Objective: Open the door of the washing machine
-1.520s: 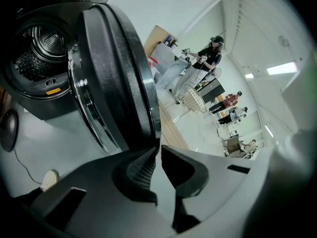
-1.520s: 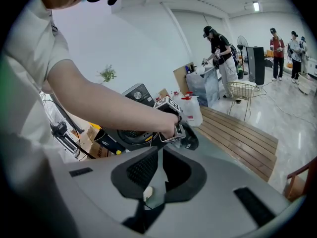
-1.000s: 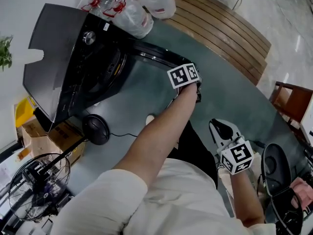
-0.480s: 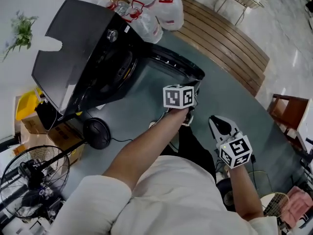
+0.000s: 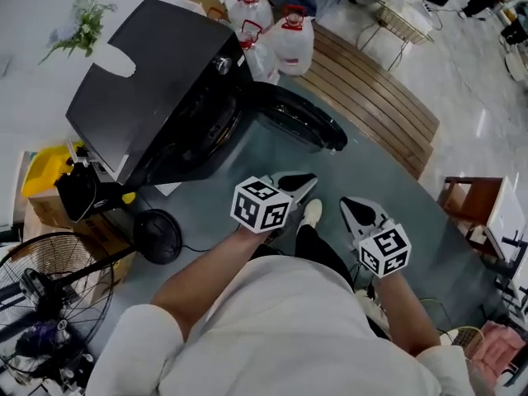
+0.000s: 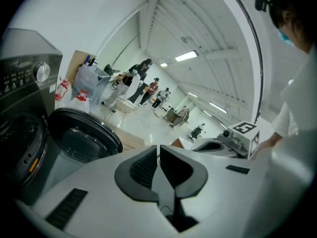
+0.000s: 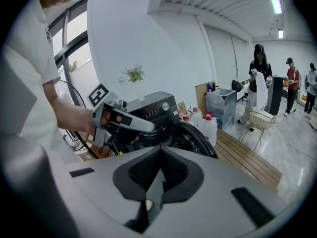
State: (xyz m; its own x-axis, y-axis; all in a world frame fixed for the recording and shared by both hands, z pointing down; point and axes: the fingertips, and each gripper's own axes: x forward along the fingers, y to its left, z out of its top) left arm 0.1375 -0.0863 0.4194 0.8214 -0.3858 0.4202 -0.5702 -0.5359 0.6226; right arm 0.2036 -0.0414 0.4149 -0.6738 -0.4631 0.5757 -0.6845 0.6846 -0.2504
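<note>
The black washing machine stands at upper left in the head view, its round door swung wide open to the right. My left gripper hovers below the door, apart from it, jaws shut on nothing. My right gripper hangs beside it on the right, also shut and empty. In the left gripper view the shut left gripper points past the open door, with the machine's front at left. In the right gripper view the shut right gripper faces the machine and door.
Water jugs stand behind the machine, next to a wooden slatted platform. A floor fan, a round black object with a cable and a yellow box sit at left. A chair is at right. People stand far off.
My left gripper has drawn back from the door's edge toward my body and hangs free. The door stays swung open. The right gripper has barely moved.
</note>
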